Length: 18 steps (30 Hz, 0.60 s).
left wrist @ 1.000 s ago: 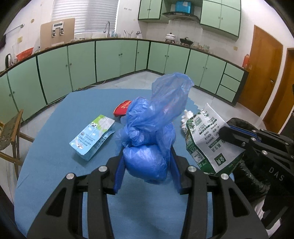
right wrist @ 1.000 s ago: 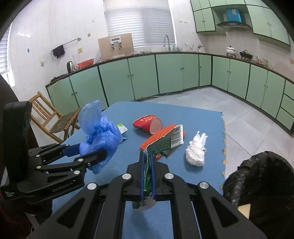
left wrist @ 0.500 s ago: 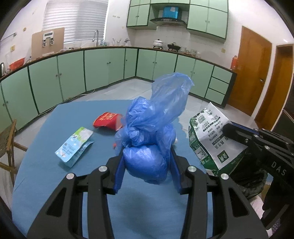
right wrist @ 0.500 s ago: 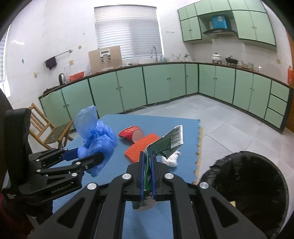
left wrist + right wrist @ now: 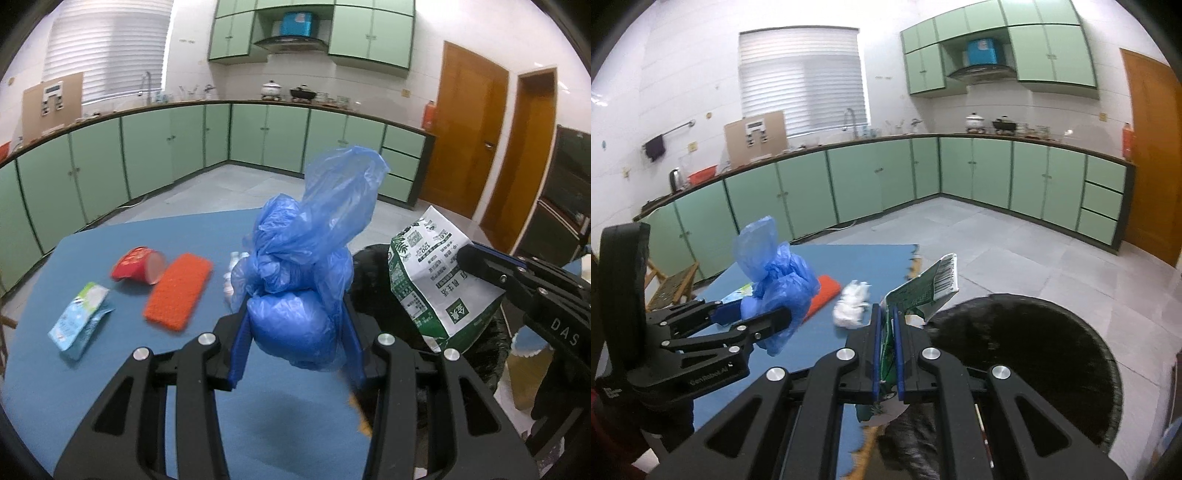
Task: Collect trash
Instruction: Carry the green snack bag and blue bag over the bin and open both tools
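Observation:
My left gripper (image 5: 295, 332) is shut on a crumpled blue plastic bag (image 5: 310, 258) and holds it above the blue table mat (image 5: 110, 369), near its right edge. My right gripper (image 5: 886, 332) is shut on a green and white snack wrapper (image 5: 923, 288) and holds it beside the rim of the black-lined trash bin (image 5: 1015, 347). The wrapper (image 5: 432, 284) and bin (image 5: 373, 288) also show in the left wrist view. The left gripper with the blue bag (image 5: 775, 280) shows in the right wrist view.
On the mat lie a red cup on its side (image 5: 138, 265), an orange sponge cloth (image 5: 179, 290), a light blue milk pouch (image 5: 79, 319) and a white crumpled tissue (image 5: 851, 304). A wooden chair (image 5: 674, 286) stands left of the table. Green cabinets line the walls.
Both grippers have moved right with their loads. The wrapper has gone from over the mat to the bin's rim, and the bin has come closer in both views.

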Each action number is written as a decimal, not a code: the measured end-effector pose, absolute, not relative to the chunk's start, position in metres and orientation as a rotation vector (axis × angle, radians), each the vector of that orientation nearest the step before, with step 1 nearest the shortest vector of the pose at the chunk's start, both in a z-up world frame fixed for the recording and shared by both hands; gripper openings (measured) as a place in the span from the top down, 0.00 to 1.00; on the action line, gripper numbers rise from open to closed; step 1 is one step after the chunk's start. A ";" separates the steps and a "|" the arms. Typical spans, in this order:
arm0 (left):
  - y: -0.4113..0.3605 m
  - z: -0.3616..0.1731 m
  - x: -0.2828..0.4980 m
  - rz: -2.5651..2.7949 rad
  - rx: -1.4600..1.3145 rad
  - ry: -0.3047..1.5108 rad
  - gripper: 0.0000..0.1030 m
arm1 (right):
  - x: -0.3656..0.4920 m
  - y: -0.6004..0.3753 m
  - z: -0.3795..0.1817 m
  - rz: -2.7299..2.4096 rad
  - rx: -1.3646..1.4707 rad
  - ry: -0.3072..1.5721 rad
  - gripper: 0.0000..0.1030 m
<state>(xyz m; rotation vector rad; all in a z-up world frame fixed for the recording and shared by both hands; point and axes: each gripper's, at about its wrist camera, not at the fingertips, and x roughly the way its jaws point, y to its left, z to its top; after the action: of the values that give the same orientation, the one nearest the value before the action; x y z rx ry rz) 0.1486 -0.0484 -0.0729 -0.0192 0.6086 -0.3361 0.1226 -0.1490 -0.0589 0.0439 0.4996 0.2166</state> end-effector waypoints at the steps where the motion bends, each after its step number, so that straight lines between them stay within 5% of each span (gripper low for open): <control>1: -0.056 -0.073 0.150 -0.347 -0.014 0.606 0.60 | 0.122 -0.154 -0.058 0.206 0.046 0.499 0.94; 18: -0.167 -0.102 0.183 -0.511 0.055 0.641 0.59 | 0.117 -0.234 -0.077 0.035 0.071 0.532 0.98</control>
<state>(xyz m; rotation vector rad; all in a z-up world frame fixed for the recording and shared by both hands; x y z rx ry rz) 0.1833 -0.1667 -0.1022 0.0555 0.6414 -0.5106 0.1170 -0.2337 -0.0765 0.0705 0.5325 0.0346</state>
